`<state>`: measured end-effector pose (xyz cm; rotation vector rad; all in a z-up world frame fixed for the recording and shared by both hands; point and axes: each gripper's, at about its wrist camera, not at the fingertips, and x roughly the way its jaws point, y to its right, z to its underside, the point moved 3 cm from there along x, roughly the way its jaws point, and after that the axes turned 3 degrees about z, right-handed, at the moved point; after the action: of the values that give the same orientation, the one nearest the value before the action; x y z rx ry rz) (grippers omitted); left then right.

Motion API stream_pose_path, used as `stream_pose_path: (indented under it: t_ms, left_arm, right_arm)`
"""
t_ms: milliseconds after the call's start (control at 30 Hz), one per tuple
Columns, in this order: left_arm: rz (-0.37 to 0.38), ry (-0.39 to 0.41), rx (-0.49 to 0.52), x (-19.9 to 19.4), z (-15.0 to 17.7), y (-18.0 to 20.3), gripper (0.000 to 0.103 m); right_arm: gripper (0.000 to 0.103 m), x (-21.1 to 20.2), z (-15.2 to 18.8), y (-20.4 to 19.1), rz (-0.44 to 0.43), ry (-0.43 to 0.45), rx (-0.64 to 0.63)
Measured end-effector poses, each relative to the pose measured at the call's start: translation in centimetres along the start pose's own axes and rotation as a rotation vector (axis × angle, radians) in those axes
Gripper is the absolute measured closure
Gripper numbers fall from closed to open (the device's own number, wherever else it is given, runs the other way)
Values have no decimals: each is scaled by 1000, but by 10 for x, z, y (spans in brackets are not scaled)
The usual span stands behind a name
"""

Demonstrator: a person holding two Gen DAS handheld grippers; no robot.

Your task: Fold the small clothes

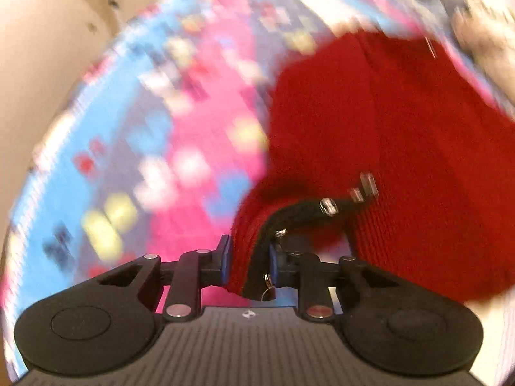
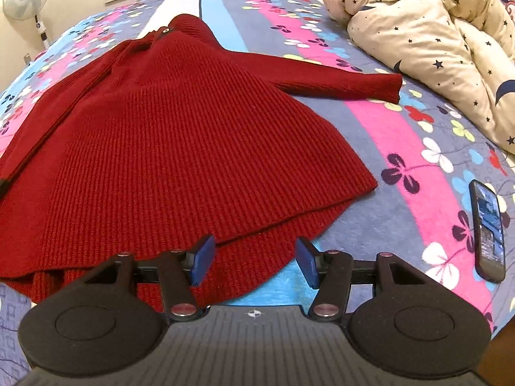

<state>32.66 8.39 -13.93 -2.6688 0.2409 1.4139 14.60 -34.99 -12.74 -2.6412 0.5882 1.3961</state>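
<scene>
- The left gripper had its blue pads closed tight on a bunched edge of the dark red ribbed knit dress, with a black strap bearing small metal studs caught in the same pinch.
- The left view was smeared with blur, so which part of the garment was pinched could not be told for certain; the strap suggested a cuff or trimmed edge.
- The right gripper stood about half open, holding nothing, its pads poised just over the near hem of the dress, one on either side.
- The dress lay spread flat on the flowered pink, blue and grey bedsheet, neck away, one sleeve stretched out to the right.
- A cream star-printed quilt was heaped beyond the sleeve; a black smartphone lay on the sheet, well apart from the hem.
- Judged step: the first fold, the left side being brought over the body.
- The next move likely called for laying that pinched part across the front, with the right gripper pinning or taking the hem.
</scene>
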Motion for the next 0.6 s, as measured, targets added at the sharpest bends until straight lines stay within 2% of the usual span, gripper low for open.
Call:
stream_pose_path:
  t_ms: [100, 133, 200, 233, 267, 300, 367, 400, 433, 600]
  left_arm:
    - [-102, 108, -181, -5, -72, -64, 79]
    - [-159, 144, -239, -6, -98, -93, 79]
    - [-265, 160, -367, -3, -134, -146, 77]
    - [-315, 150, -439, 0, -147, -174, 74]
    - [-342, 125, -501, 3, -152, -192, 53]
    - [-325, 98, -543, 6, -151, -203, 28]
    - [-237, 114, -560, 7, -134, -200, 14]
    - [-200, 124, -540, 8, -121, -189, 13]
    - [-170, 101, -511, 11, -108, -174, 13]
    - [-16, -60, -345, 27, -16, -74, 13]
  right_arm:
    - [46, -3, -2, -1, 6, 0, -2]
    - [46, -3, -3, -2, 6, 0, -4]
    - [46, -4, -6, -3, 8, 4, -13]
    - [46, -5, -8, -3, 9, 8, -16]
    - [46, -5, -9, -2, 10, 13, -17]
    - [46, -5, -10, -1, 12, 13, -14]
    - [46, -3, -9, 2, 9, 9, 6]
    - [46, -2, -8, 3, 5, 3, 20]
    - [46, -1, -7, 4, 0, -5, 32]
    - [45, -14, 3, -8, -112, -7, 46]
